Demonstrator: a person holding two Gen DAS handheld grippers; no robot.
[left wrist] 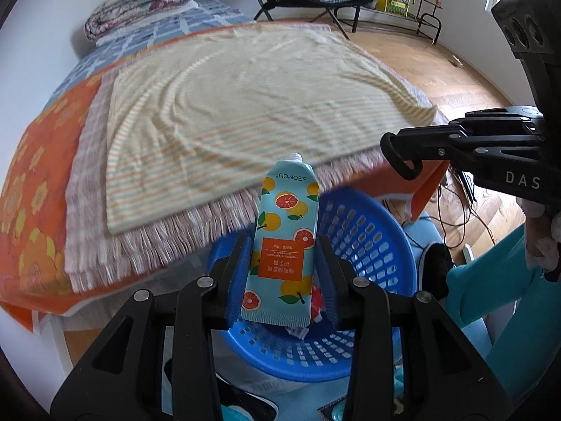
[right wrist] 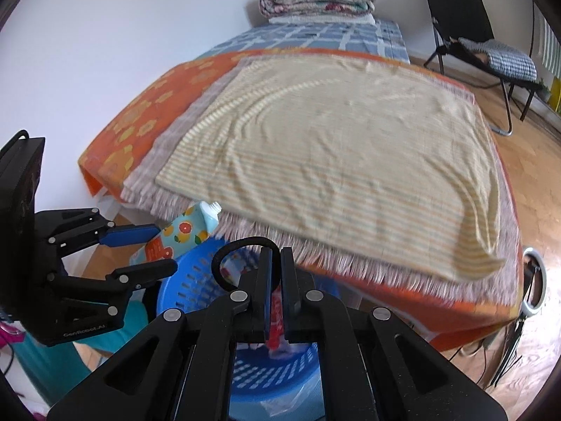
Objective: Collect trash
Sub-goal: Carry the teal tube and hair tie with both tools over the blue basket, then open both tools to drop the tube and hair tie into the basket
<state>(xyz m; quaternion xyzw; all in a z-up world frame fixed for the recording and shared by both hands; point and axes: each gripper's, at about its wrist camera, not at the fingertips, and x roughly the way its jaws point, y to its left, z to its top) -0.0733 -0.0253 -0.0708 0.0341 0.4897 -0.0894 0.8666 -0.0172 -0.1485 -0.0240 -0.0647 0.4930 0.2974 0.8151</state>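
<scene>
Left gripper (left wrist: 285,273) has its blue pads clamped on a hand cream tube (left wrist: 285,245), nozzle pointing up, sitting center-bottom of the left wrist view right above the blue basket (left wrist: 368,245). Right gripper (right wrist: 276,291) is pretty much closed over the same basket, nothing between the fingers. Striped towel (left wrist: 252,105) fills the upper frame.

The striped towel (left wrist: 245,105) is motion-blurred across the middle of both views. Trash inside the blue basket (left wrist: 368,231), lower centre, is mostly hidden behind the hand-cream tube (left wrist: 284,245) and gripper fingers (right wrist: 268,280); what it is cannot be told.
</scene>
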